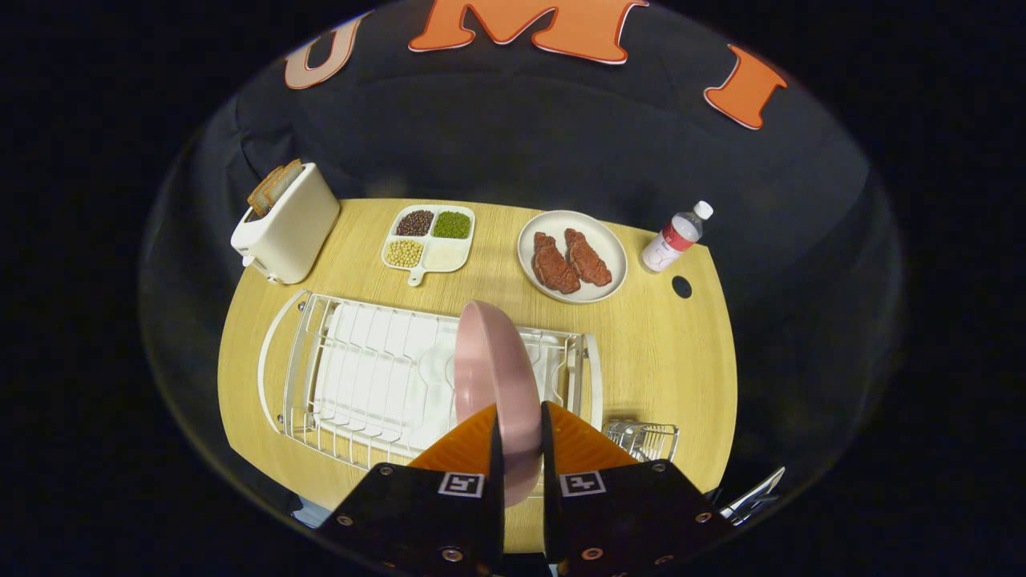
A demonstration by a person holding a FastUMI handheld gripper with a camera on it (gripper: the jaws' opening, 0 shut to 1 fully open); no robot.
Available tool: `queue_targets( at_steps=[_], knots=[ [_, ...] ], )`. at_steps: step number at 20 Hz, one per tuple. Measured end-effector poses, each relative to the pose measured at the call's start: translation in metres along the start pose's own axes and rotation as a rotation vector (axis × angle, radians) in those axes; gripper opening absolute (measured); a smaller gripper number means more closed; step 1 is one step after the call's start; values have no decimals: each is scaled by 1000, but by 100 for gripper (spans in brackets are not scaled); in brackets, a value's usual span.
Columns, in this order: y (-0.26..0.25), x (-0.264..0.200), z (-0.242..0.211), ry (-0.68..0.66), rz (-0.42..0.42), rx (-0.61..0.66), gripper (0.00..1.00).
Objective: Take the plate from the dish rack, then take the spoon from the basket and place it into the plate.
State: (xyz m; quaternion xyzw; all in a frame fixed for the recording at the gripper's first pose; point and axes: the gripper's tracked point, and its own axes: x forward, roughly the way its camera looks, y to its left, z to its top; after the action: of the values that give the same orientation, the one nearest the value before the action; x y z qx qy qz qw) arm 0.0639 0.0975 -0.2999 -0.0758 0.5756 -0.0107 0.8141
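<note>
Gripping the pink plate point(497, 377) on edge, the fingers point(519, 449) pinch its rim above the dish rack point(361, 377). Lift straight, then set it flat on bare tabletop point(649, 361) at two o'clock.

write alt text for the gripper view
The tool is shut on a pink plate, held on edge above a white dish rack on a wooden table. Beyond are a toaster, a divided tray, a plate of meat and a bottle.
</note>
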Motion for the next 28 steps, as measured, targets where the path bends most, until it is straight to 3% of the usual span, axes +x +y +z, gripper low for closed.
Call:
queue_targets(
  at_steps=[11,15,28],
  knots=[
    [-4,-51,-12,-62,201,108,14],
    [-15,-61,-46,-50,274,139,14],
    [-35,-46,-186,97,347,188,14]
  ],
)
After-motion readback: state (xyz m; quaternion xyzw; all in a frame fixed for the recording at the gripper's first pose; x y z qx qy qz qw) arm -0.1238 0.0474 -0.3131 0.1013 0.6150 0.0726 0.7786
